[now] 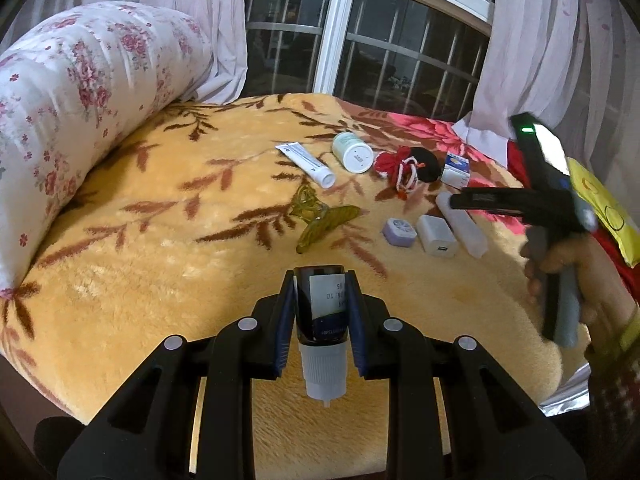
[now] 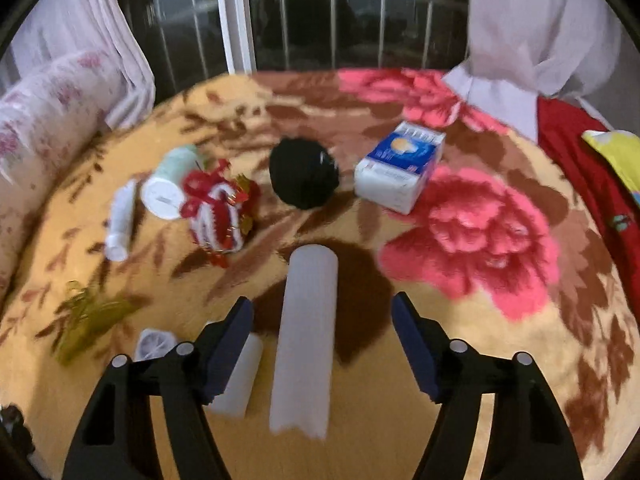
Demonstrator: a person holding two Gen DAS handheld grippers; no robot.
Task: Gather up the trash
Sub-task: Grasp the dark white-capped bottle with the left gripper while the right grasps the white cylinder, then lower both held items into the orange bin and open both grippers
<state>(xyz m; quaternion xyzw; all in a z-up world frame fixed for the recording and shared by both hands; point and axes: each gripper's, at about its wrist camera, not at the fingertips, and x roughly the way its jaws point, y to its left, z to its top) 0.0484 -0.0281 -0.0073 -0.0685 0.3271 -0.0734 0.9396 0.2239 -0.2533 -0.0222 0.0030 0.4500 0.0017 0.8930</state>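
Note:
My left gripper (image 1: 320, 284) is shut on a small dark dropper bottle (image 1: 320, 308) with a white cap, held above the yellow floral blanket (image 1: 160, 264). My right gripper (image 2: 322, 308) is open, its fingers on either side of a frosted white tube (image 2: 308, 332) lying on the blanket; the tube also shows in the left wrist view (image 1: 464, 226). The right gripper appears in the left wrist view (image 1: 456, 200), held by a hand (image 1: 568, 264). Scattered on the blanket: a toothpaste tube (image 1: 306, 164), a pale green jar (image 1: 352, 152), a white charger (image 1: 436, 236) and a tissue pack (image 2: 400, 168).
A floral bolster pillow (image 1: 68, 92) lies along the left. A green hair claw (image 1: 320, 220), a lilac case (image 1: 399, 233), a red-white knit item (image 2: 216, 208) and a black ball (image 2: 304, 174) lie among the items. Window and curtains stand behind; a yellow bag (image 1: 600, 208) is at right.

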